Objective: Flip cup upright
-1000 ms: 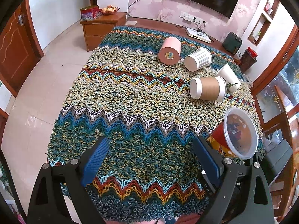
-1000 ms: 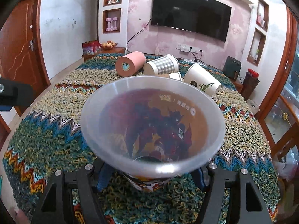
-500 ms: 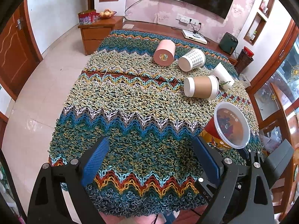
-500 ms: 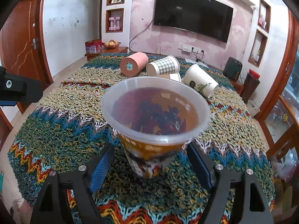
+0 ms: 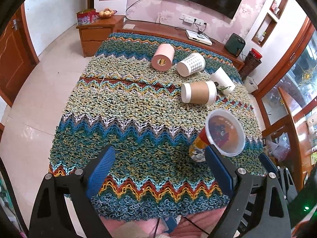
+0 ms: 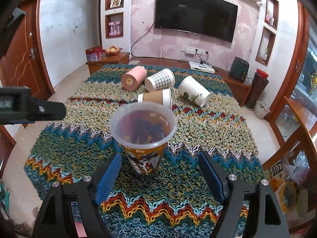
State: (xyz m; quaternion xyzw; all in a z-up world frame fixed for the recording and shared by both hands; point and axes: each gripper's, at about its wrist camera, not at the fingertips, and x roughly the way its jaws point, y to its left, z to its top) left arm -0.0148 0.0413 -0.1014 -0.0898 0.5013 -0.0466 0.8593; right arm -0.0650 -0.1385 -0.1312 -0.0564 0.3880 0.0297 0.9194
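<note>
- Right wrist view: table covered by a knitted zigzag cloth (image 6: 79, 138) in teal, blue, red and yellow bands; loopy, uneven texture.
- Printed plastic cup (image 6: 143, 136) stands upright on the cloth, mouth up, just ahead of the right gripper (image 6: 158, 170). Both blue pads are spread wide and clear of its sides; nothing held.
- Left wrist view: left gripper (image 5: 158, 168) hangs over the near edge of the cloth, fingers wide apart, nothing between them. The same cup (image 5: 220, 134) sits beside its right finger, near the cloth's right edge.
- Four more cups lie on their sides toward the far end: pink cup (image 5: 162, 57), checked cup (image 5: 191, 64), brown-sleeved cup (image 5: 199, 94), white cup (image 5: 222, 80). Brown-sleeved and white ones almost touch.
- Broad middle and left of the cloth carry nothing.
- Room: pale tiled floor (image 5: 39, 91) to the left, wooden door (image 5: 11, 59), low wooden cabinet (image 6: 108, 59) with fruit bowl, wall television (image 6: 195, 13), glass-fronted wooden furniture close on the right.
</note>
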